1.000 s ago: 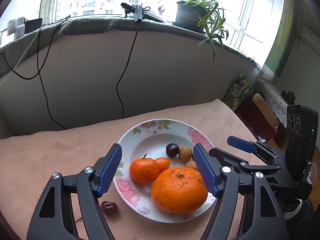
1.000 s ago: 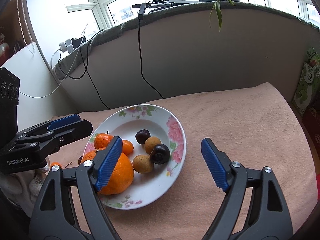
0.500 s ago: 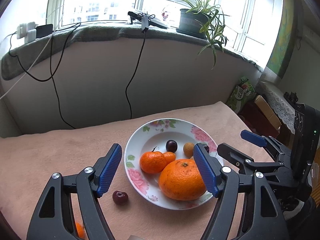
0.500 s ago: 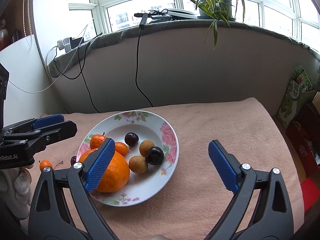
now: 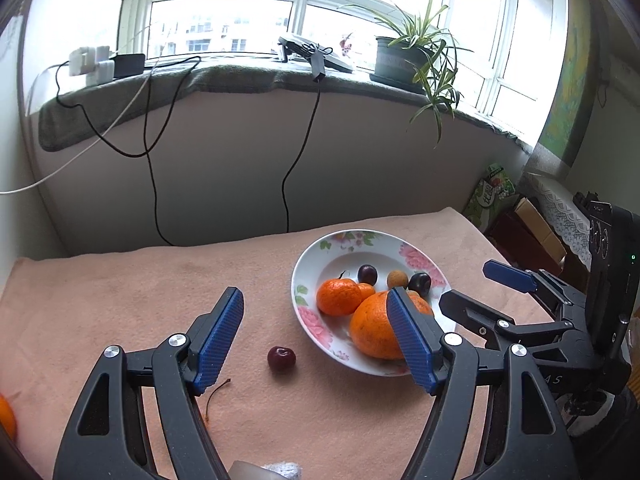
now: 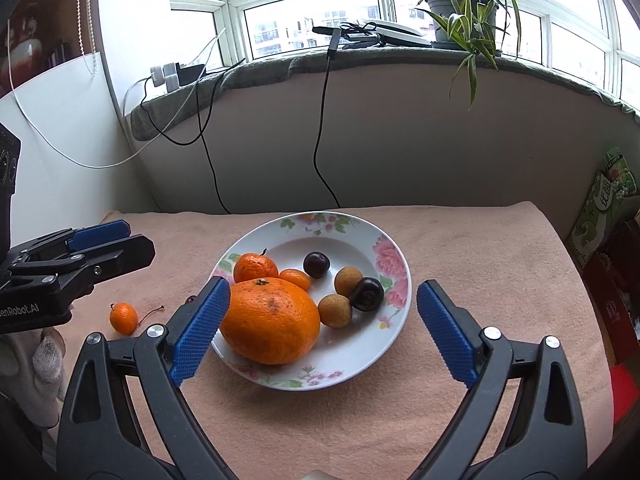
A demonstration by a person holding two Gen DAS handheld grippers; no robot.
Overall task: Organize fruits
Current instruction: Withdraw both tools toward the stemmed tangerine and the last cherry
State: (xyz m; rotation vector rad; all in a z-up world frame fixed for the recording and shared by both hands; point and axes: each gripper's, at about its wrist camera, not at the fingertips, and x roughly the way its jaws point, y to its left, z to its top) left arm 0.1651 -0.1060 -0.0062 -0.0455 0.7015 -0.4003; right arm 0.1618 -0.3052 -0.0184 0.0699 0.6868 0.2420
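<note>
A floral plate on the pink cloth holds a big orange, a mandarin, a kumquat, two dark cherries and two brown longans. A loose cherry lies on the cloth left of the plate, between the fingers of my open, empty left gripper. A small kumquat lies further left. My right gripper is open and empty, above the plate's near edge.
A cherry stem lies on the cloth. A wall with hanging cables rises behind the table. Boxes and a green carton stand off the table's right side. A plant sits on the sill.
My left gripper has swung left, from over the plate to over the loose cherry. My right gripper has backed off and shifted left, now centred on the plate. Both stayed open.
</note>
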